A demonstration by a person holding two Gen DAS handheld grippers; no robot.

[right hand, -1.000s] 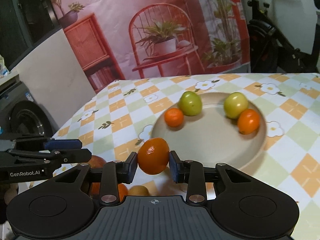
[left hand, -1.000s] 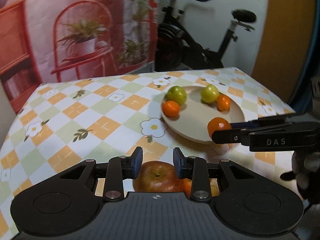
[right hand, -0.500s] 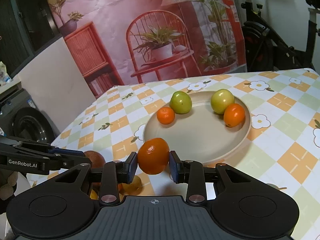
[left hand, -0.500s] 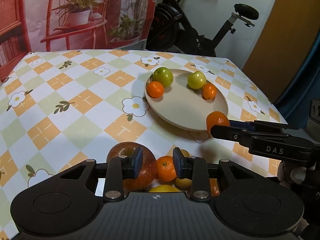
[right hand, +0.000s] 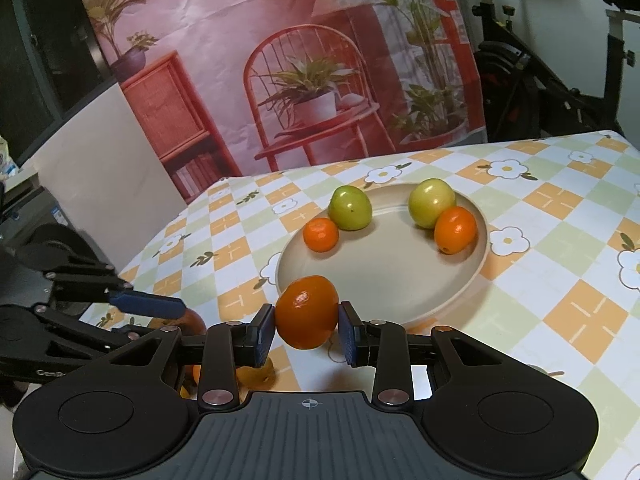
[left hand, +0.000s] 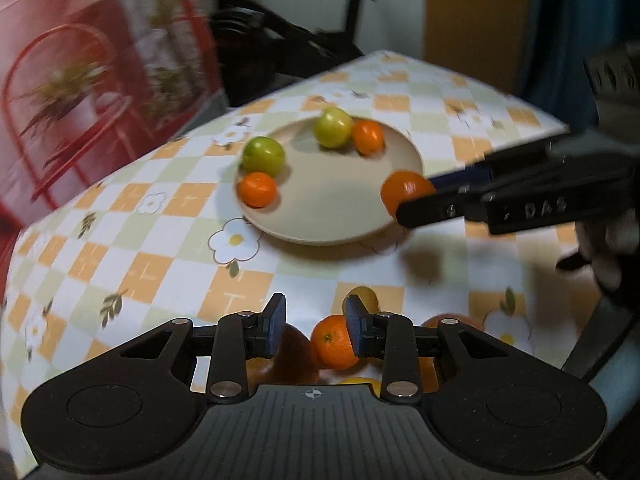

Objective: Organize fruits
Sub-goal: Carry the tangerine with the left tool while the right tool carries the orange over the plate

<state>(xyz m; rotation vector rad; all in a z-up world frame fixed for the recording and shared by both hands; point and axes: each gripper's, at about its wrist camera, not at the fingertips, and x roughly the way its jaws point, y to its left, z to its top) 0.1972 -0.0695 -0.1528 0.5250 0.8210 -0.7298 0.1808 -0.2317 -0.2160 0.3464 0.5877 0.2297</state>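
Nearest in the right wrist view, the right gripper [right hand: 307, 330] has its blue-padded fingers [right hand: 265, 334] clenched on a round orange tangerine [right hand: 307, 312], one pad on each flank so the fruit sits across the widest part and cannot roll out. It hangs just at the near rim of the round beige plate [right hand: 460, 300], probably held there to be carried over the rim and set down with the others.

In the left wrist view, the left gripper [left hand: 315, 330] points down at a loose cluster of fruit on the near side of the plate. Its fingers stand narrowly apart with nothing gripped: a small orange mandarin [left hand: 332, 342] lies below, partly behind the right pad, but whether that pad touches it I cannot tell. Beside it are a dark red apple [left hand: 298, 354] and a yellow fruit [left hand: 358, 381], both mostly hidden under the gripper body. This picture is blurred, so fine contact is hard to read.

Farther on, the plate rests on the checked, flower-printed surface [right hand: 580, 312] and holds four pieces in two pairs against its far rim: a small orange [right hand: 321, 234] touching a green fruit [right hand: 350, 208], and a yellow-green fruit [right hand: 431, 204] touching an oval orange [right hand: 455, 229]. The middle and near part of the plate lie bare, leaving room for the held tangerine.

Beyond the plate hang a printed pink backdrop [right hand: 280, 60] and an exercise bike [right hand: 540, 60].
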